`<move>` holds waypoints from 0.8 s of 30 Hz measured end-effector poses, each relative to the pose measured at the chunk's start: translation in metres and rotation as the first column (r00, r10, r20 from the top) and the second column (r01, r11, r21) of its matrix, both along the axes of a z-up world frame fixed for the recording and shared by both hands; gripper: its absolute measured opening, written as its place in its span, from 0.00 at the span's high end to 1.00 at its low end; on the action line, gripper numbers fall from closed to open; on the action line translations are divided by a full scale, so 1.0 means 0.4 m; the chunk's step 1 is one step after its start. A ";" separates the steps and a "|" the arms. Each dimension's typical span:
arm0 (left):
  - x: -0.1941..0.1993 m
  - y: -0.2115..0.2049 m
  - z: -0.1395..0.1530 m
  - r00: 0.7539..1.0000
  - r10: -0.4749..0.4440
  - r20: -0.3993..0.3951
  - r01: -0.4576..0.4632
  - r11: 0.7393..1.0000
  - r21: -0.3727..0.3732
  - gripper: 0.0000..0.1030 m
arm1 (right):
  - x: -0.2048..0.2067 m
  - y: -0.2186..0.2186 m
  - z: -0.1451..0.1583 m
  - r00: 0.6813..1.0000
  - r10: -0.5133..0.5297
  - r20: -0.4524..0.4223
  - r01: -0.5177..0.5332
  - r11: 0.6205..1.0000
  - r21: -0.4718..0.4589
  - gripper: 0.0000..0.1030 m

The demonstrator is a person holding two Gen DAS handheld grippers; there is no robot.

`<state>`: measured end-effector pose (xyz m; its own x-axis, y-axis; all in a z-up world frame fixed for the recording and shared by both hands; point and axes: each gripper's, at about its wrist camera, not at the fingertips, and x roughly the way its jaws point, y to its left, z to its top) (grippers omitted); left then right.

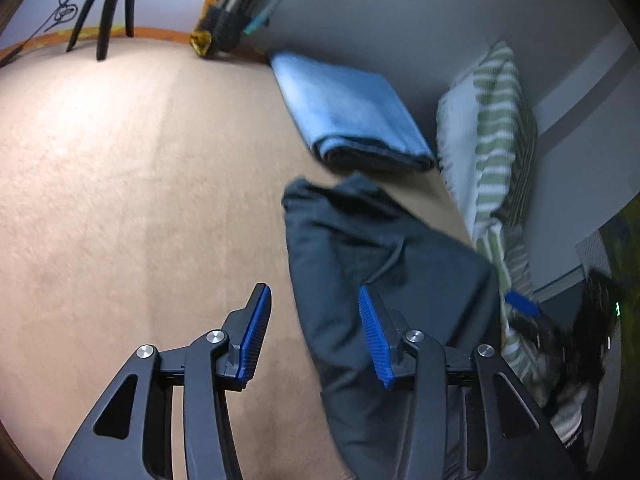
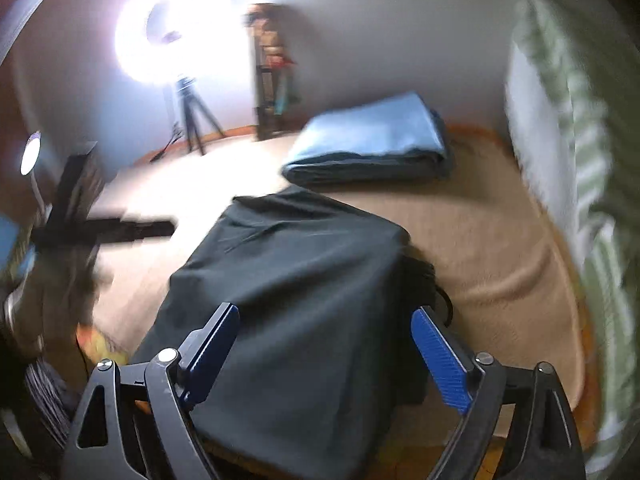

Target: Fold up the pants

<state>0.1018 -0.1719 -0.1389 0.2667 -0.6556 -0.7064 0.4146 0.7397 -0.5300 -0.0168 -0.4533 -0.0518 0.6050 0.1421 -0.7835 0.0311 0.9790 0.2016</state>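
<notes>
dark pants folded, beneath open right fingers

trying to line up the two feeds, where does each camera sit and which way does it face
Left wrist: on the left gripper, angled down across the tan carpeted surface; its own open jaws show, dark folded pants under the right finger, nothing clamped.
Right wrist: on the right gripper, looking down over the dark folded pants toward a bright ring light on a tripod; jaws wide open, pads clear of the cloth.
Shared: the pants, a folded light blue cloth, a green-and-white striped fabric.
</notes>
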 end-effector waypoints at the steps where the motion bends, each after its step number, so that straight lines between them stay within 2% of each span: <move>1: -0.004 -0.009 -0.011 1.000 -0.010 -0.016 0.010 1.000 0.003 0.57 | 0.023 -0.025 -0.017 0.999 -0.039 -0.025 0.040 0.999 0.023 0.14; 3: -0.012 -0.019 -0.028 0.999 -0.021 -0.043 0.021 1.000 0.004 0.57 | 0.057 -0.055 -0.046 0.996 -0.058 -0.065 0.062 0.996 0.062 0.15; 6: -0.024 -0.037 -0.038 0.998 -0.031 -0.046 0.032 0.999 0.024 0.57 | 0.097 -0.084 -0.081 0.990 -0.087 -0.110 0.090 0.996 0.017 0.15; 10: -0.034 -0.043 -0.038 0.999 -0.031 -0.027 0.032 0.999 0.043 0.57 | 0.114 -0.125 -0.118 0.986 -0.082 -0.145 0.101 0.986 0.133 0.15; 12: -0.038 -0.045 -0.033 1.000 -0.024 -0.006 0.024 0.998 0.056 0.57 | 0.115 -0.135 -0.136 0.985 -0.077 -0.155 0.103 0.980 0.170 0.15; 13: -0.042 -0.048 -0.030 1.000 -0.025 0.009 0.025 0.997 0.066 0.57 | 0.122 -0.147 -0.157 0.984 -0.061 -0.166 0.098 0.969 0.225 0.15; 15: -0.050 -0.053 -0.024 0.999 -0.031 0.038 0.027 0.996 0.088 0.57 | 0.124 -0.152 -0.167 0.984 -0.052 -0.169 0.094 0.964 0.250 0.14; 19: -0.081 -0.076 -0.006 0.992 -0.061 0.113 0.043 0.986 0.159 0.57 | 0.123 -0.163 -0.211 0.983 0.000 -0.182 0.064 0.937 0.344 0.14; 21: -0.093 -0.089 0.000 0.985 -0.085 0.147 0.057 0.982 0.183 0.57 | 0.123 -0.161 -0.214 0.987 0.028 -0.156 0.030 0.932 0.361 0.13; 24: -0.096 -0.101 -0.003 0.982 -0.103 0.155 0.071 0.978 0.198 0.57 | 0.127 -0.155 -0.214 0.989 0.040 -0.146 0.015 0.932 0.361 0.12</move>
<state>0.0633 -0.2122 -0.1399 0.3371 -0.5389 -0.7720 0.5512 0.7777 -0.3022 0.0339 -0.5154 -0.1372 0.4824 0.4384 -0.7584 0.0758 0.8416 0.5347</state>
